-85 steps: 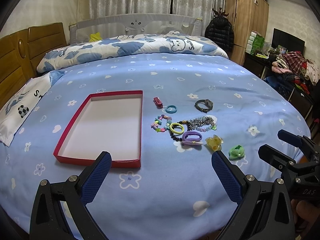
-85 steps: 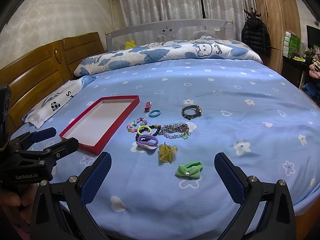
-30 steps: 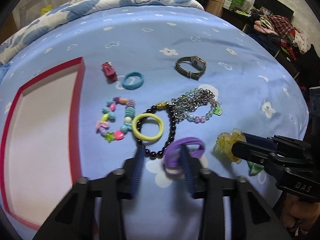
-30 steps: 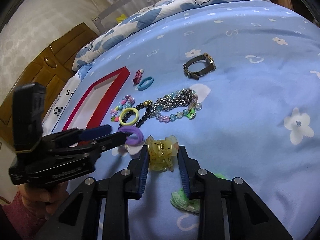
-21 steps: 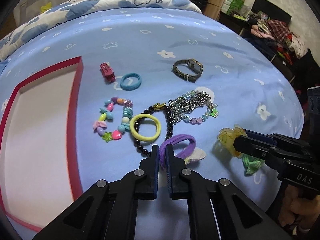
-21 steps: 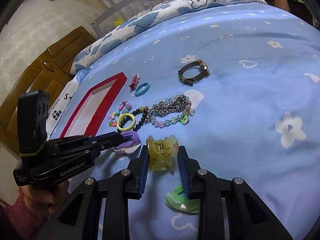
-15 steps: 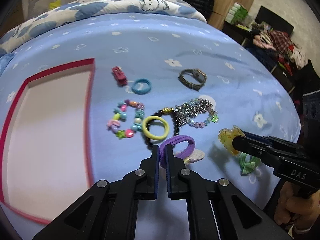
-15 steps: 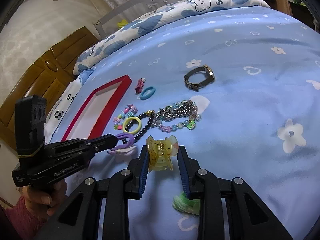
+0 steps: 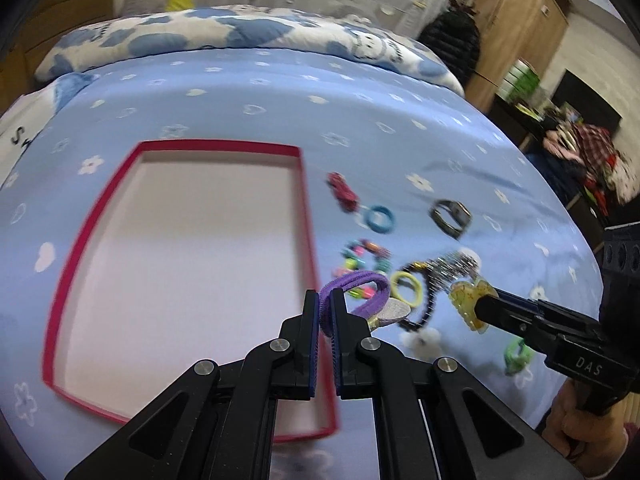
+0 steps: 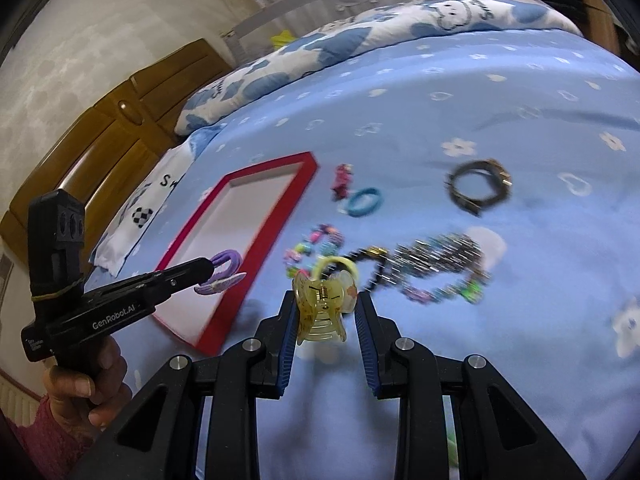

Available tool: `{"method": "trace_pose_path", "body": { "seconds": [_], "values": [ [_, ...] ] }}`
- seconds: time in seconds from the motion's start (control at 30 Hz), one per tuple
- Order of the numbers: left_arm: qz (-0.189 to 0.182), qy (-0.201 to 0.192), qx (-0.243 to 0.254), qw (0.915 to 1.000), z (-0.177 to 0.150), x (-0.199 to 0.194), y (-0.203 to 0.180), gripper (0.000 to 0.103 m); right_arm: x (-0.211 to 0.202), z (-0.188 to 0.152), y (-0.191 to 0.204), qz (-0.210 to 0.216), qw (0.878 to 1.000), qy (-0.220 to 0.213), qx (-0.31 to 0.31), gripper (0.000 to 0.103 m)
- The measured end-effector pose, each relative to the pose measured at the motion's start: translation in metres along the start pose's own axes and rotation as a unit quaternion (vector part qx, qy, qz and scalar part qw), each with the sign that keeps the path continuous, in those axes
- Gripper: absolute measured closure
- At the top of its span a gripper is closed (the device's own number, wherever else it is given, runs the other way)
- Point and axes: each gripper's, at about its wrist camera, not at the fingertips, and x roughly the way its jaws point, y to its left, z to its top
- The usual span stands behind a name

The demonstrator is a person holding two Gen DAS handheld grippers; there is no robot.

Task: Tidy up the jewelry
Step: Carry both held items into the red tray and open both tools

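Observation:
My left gripper [image 9: 326, 300] is shut on a purple hair tie [image 9: 360, 284] and holds it in the air at the right rim of the red tray [image 9: 306, 200]. In the right wrist view the hair tie [image 10: 224, 268] hangs over the tray [image 10: 272, 232]. My right gripper [image 10: 326, 308] is shut on a yellow hair claw [image 10: 324, 300], lifted above the bed; the claw also shows in the left wrist view [image 9: 468, 300]. On the blue sheet lie a yellow ring tie [image 9: 406, 288], a beaded bracelet [image 9: 364, 256], a blue ring [image 9: 380, 220], a red clip [image 9: 342, 192], a watch [image 9: 450, 218] and a chain bracelet [image 10: 440, 264].
A green hair tie [image 9: 516, 356] lies on the sheet near the right gripper. A wooden headboard [image 10: 112, 128] and pillows [image 10: 320, 52] bound the bed's far side. A wardrobe [image 9: 516, 36] and cluttered furniture stand to the right.
Both grippers closed on their items, lifted them off the sheet and moved left; the purple hair tie now hangs at the tray's rim and the yellow claw is off the bed.

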Motion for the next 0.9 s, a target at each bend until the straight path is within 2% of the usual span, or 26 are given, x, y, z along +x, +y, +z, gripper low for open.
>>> {"method": "trace_pose_path", "body": {
  "seconds": [0.17,0.43,0.6,0.9],
  "values": [
    [0.023,-0.011,-0.024,0.9994,0.01,-0.01,0.026,0.099,0.025,0.02,0.026,0.019,1.0,0.003,-0.024,0.075],
    [0.061,-0.025,-0.058,0.9962,0.033,-0.003,0.061,0.099,0.066,0.057,0.067,0.043,0.997,-0.002,-0.063,0.075],
    [0.081,-0.022,-0.08,0.9933,0.049,0.019,0.077,0.099,0.103,0.077,0.085,0.047,0.996,0.006,-0.079,0.075],
    [0.108,0.002,-0.121,0.9867,0.076,0.066,0.1,0.099,0.159,0.097,0.092,0.033,0.995,0.037,-0.087,0.075]
  ]
}}
